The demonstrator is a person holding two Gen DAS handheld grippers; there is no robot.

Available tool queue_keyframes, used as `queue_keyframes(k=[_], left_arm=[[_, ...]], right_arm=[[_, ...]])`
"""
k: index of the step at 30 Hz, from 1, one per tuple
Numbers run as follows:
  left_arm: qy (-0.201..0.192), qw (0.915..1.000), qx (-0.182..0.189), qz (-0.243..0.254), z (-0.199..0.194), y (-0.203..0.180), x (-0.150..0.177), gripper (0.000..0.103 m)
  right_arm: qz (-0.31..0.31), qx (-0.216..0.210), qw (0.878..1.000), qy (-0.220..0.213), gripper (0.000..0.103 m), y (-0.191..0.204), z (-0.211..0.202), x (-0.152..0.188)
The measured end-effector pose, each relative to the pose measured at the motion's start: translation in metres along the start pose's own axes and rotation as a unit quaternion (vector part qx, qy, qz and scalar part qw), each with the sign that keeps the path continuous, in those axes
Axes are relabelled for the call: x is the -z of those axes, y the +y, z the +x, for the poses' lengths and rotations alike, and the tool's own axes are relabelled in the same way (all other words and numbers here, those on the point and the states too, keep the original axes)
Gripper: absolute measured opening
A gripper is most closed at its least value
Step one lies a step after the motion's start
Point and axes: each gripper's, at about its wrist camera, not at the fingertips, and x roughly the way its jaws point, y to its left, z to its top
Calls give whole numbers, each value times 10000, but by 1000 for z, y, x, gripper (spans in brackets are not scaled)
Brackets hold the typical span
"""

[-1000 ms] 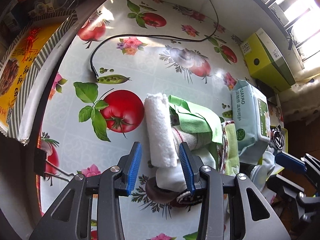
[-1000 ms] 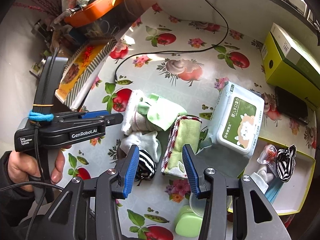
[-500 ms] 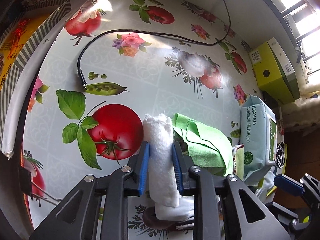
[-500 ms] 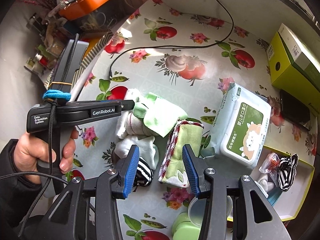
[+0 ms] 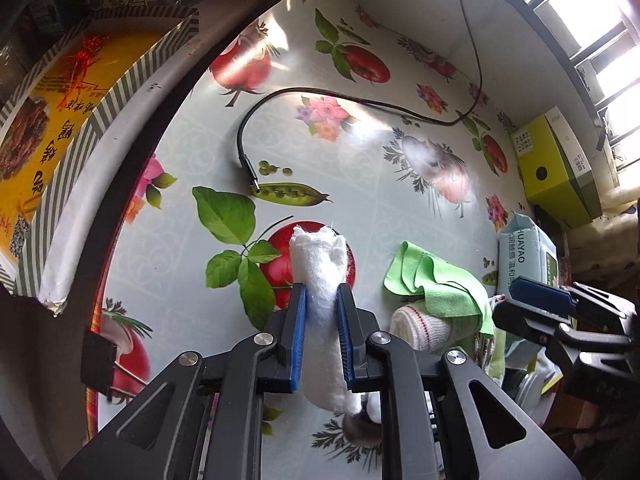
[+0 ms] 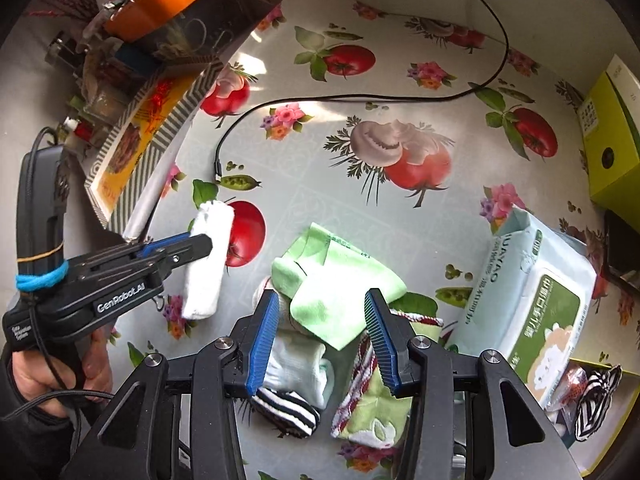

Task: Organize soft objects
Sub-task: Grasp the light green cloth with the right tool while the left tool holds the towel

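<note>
The left gripper [image 5: 322,336] has just been closing its jaws, and its ribbed blue pads now pinch a fluffy white rolled towel [image 5: 322,280] at mid-length; the roll's lower end disappears behind the gripper's black frame. In the right wrist view the roll sits apart from the pile, over a printed tomato on the glossy, vegetable-patterned oilcloth surface [image 6: 320,184]. The right gripper [image 6: 322,344] hangs with its jaws partly spread, grasping nothing, above a smooth light-green cloth [image 6: 336,284] draped over a ribbed knit roll with red stripes [image 5: 420,328]. Beneath lie a pale folded sock [image 6: 300,368], a black-and-white striped sock [image 6: 286,408] and a green terry towel with maroon trim [image 6: 368,400], all partly covered by the fingers. A soft plastic wet-wipe pack [image 6: 532,300] reads "HUAYAO" beside Chinese characters. The left gripper's body carries "GenRobot.AI". A thin black cable [image 6: 360,98] curls across the surface; a yellow-green carton [image 5: 556,168] is cut off at the edge.
</note>
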Motion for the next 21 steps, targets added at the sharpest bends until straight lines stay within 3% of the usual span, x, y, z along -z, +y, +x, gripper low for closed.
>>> queue_keyframes(k=[5,9,15,18,19,21], left_arm=[[215,9998,-42,-17,12,3,6,17],[256,9997,-55,-19,15,1,10,19],[508,9985,-180,-138,27,1,20,29],[487,9982,-360,24,29,-6,24,30],[477,9980,-411,73,29,-9,25,30],[445,9979,-451,128,30,-12,26,29]], right_arm=[[93,97,9985,539,44,-7,37,-14],[325,101,9973,655,44,-15,47,-20],[354,340,9937,1005,44,-19,69,-21],[119,603,9939,915,30,-14,68,-19],[64,612,9942,887,17,-14,68,-19],[103,552,9949,835,13,-16,66,-18]])
